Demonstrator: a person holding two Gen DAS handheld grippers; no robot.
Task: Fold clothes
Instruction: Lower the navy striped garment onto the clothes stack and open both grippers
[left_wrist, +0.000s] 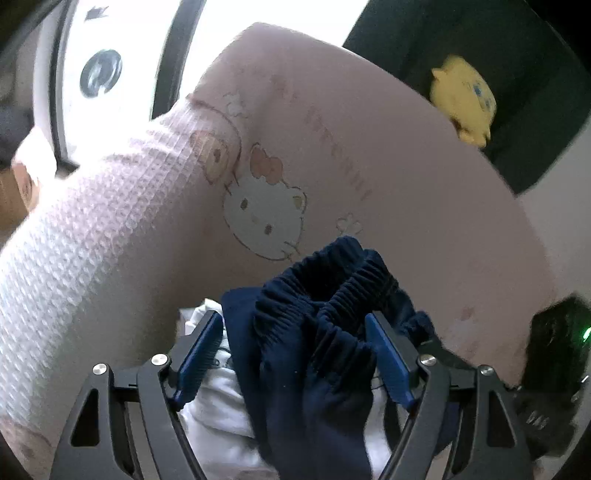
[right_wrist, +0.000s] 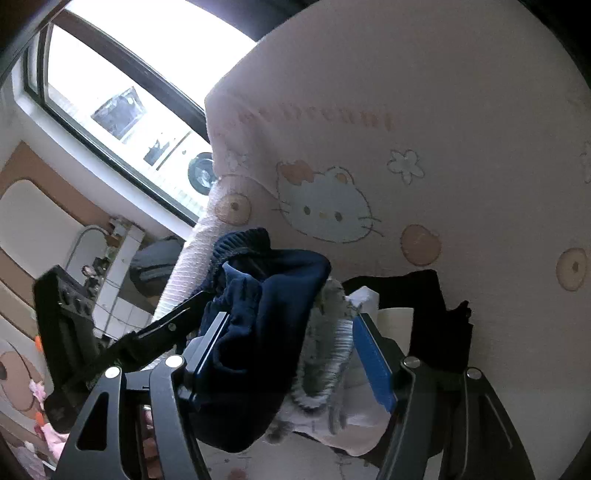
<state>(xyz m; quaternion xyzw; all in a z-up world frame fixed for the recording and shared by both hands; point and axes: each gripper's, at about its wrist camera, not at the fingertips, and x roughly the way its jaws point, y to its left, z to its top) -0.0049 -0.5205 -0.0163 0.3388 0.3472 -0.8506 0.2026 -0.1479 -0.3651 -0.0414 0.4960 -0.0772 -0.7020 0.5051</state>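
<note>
A navy garment with a gathered elastic waistband hangs bunched between the fingers of my left gripper, whose jaws stand wide apart around the cloth. White clothing lies under it. In the right wrist view the same navy garment fills the space between the fingers of my right gripper, jaws also wide, beside a white and grey knit garment. A black garment lies behind. The left gripper shows at the left of that view.
A pink bedsheet with cartoon cat prints covers the bed; its waffle-textured side drops at the left. A yellow plush toy rests on a dark cushion. A window and shelves stand beyond the bed's edge.
</note>
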